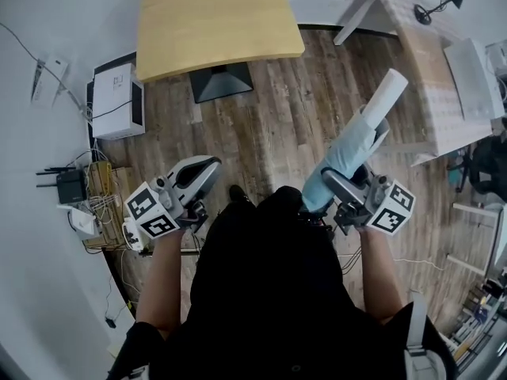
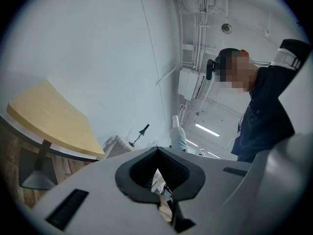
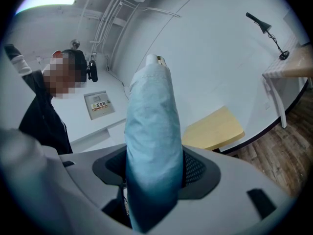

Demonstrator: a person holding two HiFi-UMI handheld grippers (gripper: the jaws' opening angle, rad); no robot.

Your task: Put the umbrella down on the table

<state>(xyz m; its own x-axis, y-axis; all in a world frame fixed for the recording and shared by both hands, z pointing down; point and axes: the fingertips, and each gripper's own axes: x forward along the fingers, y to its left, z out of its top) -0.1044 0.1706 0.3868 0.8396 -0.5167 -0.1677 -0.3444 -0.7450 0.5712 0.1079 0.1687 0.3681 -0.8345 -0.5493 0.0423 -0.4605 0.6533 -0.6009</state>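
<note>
A folded light-blue umbrella (image 1: 348, 150) with a white end stands tilted up and to the right, well above the wooden floor. My right gripper (image 1: 333, 184) is shut on its lower part. In the right gripper view the umbrella (image 3: 151, 131) fills the notch between the jaws of the right gripper (image 3: 154, 173). My left gripper (image 1: 196, 176) is held at the left, shut with nothing in it; the left gripper (image 2: 159, 175) shows its jaws together. The umbrella (image 2: 179, 137) appears small beyond them. The light wooden table (image 1: 214, 22) stands ahead, apart from both grippers.
The table's black base (image 1: 222, 81) stands on the plank floor. A white box (image 1: 119, 101) and a router with cables (image 1: 71, 187) lie at the left wall. At the right, a white desk (image 1: 444, 77) carries a black lamp (image 1: 445, 1).
</note>
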